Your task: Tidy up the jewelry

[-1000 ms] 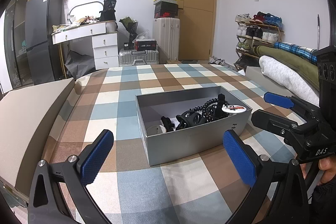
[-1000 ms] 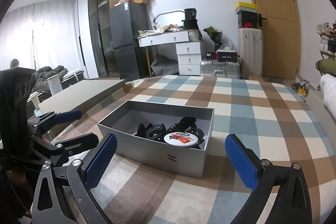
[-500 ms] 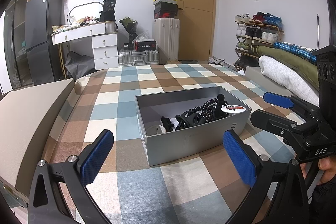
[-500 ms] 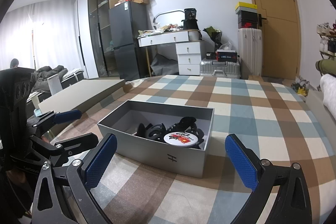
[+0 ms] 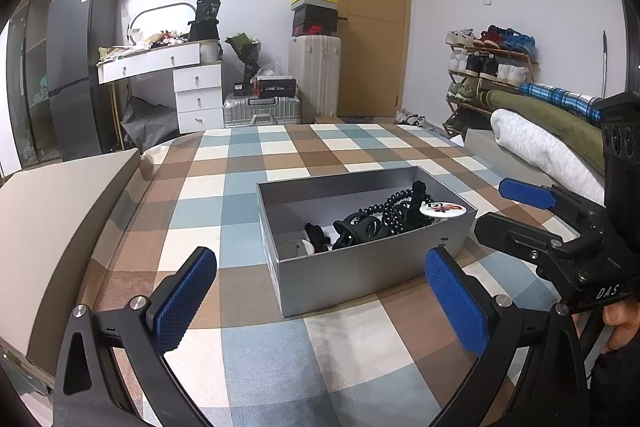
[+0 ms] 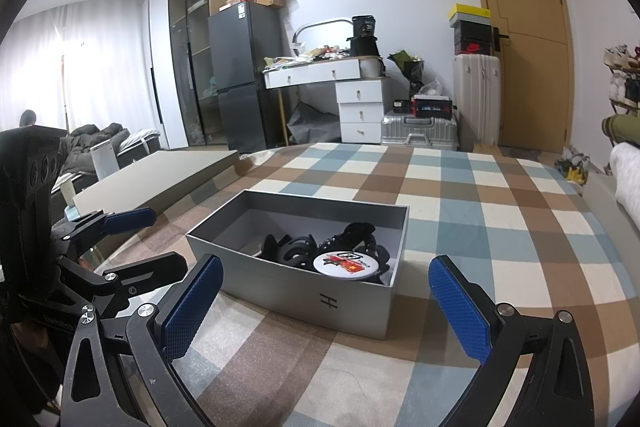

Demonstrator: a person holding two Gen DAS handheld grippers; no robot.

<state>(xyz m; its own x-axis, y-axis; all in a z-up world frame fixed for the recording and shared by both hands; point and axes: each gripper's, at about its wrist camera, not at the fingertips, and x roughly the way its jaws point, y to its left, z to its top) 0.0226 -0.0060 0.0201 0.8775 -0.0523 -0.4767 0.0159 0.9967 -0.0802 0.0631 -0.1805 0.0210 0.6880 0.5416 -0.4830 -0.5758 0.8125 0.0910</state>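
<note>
A grey open box (image 5: 372,267) (image 6: 320,297) sits on the checked tablecloth, just beyond both grippers. Inside lie black hair clips (image 5: 360,229) (image 6: 294,251), a black coiled hair tie (image 5: 394,207), a round white badge with a red print (image 5: 442,207) (image 6: 347,262) and a small white round item (image 5: 296,247). My left gripper (image 5: 320,301) is open in front of the box, empty. My right gripper (image 6: 326,309) is also open and empty, at the box's near right corner. Each gripper shows in the other's view, the right gripper (image 5: 528,205) and the left gripper (image 6: 132,243).
A flat grey lid or board (image 5: 52,219) (image 6: 160,175) lies at the table's left. Rolled blankets (image 5: 548,139) lie at the right edge. Behind stand a white desk (image 5: 168,75), a fridge (image 6: 244,75), suitcases (image 5: 314,75), a shoe rack (image 5: 488,67) and a door (image 6: 520,39).
</note>
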